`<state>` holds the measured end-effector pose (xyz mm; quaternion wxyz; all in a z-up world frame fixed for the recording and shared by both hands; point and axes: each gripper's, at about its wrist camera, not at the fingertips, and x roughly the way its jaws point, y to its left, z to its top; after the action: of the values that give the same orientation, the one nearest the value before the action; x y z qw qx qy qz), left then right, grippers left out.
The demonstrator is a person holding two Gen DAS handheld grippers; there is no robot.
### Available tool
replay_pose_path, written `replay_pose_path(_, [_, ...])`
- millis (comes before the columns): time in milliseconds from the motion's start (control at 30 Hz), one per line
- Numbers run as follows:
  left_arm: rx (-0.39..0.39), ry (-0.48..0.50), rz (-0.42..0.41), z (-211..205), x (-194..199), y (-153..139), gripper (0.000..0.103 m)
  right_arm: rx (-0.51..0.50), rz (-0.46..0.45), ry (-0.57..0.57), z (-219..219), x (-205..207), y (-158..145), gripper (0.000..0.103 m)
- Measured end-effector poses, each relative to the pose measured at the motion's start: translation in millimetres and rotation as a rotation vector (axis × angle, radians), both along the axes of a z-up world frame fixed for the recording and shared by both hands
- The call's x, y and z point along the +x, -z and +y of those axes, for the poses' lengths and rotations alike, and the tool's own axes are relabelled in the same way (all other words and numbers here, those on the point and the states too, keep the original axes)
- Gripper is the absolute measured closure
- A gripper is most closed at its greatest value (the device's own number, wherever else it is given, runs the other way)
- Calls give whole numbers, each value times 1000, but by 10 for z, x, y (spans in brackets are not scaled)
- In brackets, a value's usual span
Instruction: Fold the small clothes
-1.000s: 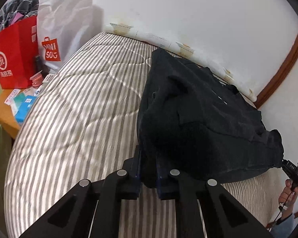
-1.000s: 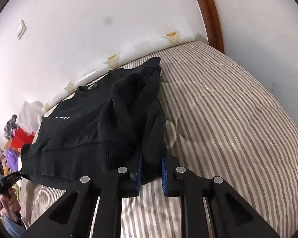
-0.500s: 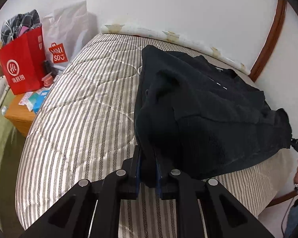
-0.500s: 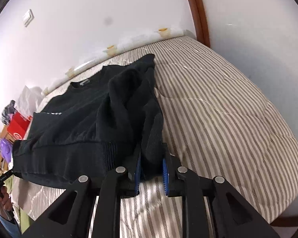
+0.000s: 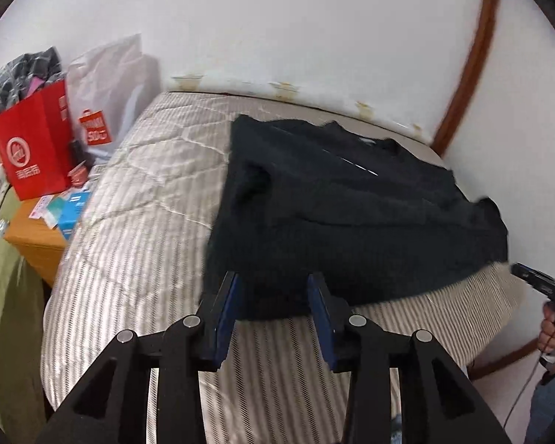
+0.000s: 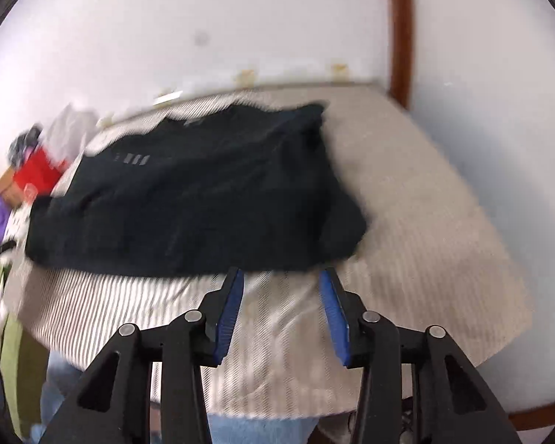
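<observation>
We find the left gripper opening, the black sweater's near hem between its pads but unclamped. The sweater lies flat on the striped mattress. The right gripper is opening, empty, just short of the hem.

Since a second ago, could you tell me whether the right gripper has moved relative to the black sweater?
Yes. The right gripper has drawn back from the black sweater toward the near edge of the striped mattress; its jaws are opening with only mattress showing between them.
</observation>
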<state>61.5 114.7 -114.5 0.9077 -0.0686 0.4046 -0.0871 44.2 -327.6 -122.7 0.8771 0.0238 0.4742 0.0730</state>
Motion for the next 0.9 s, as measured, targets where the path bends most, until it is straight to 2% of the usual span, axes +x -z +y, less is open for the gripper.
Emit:
replay_pose_path(33, [3,14,1,-43,-14,15,67,-9,13,-18,68,-13,45,83])
replay_pose_path(200, [-10,96,30,-212,-46,139,67,-33,40,-45,296,89,251,91])
replay_pose_path(367, [-38,115,58,-278,34,222,68,6,-5,-30,336,194,171,91])
replay_pose_path(500, [-67,130,93,-320,168,290,70,-27,44,-28,412,330,297,91])
replay_pose_path(600, [-53,139,128,-412,279,371,70,-33,66,-14,429,394,358,92])
replay_pose_path(667, [-41,138,131,-461,315,383,72,-29,69,0,443,419,330,92])
replay_pose_path(800, [-25,162,100,-534,396,231,73,-37,8,-19,444,401,129,92])
replay_pose_path(900, [-49,173,73,-522,473,108,73,-27,-46,-2,365,470,2,92])
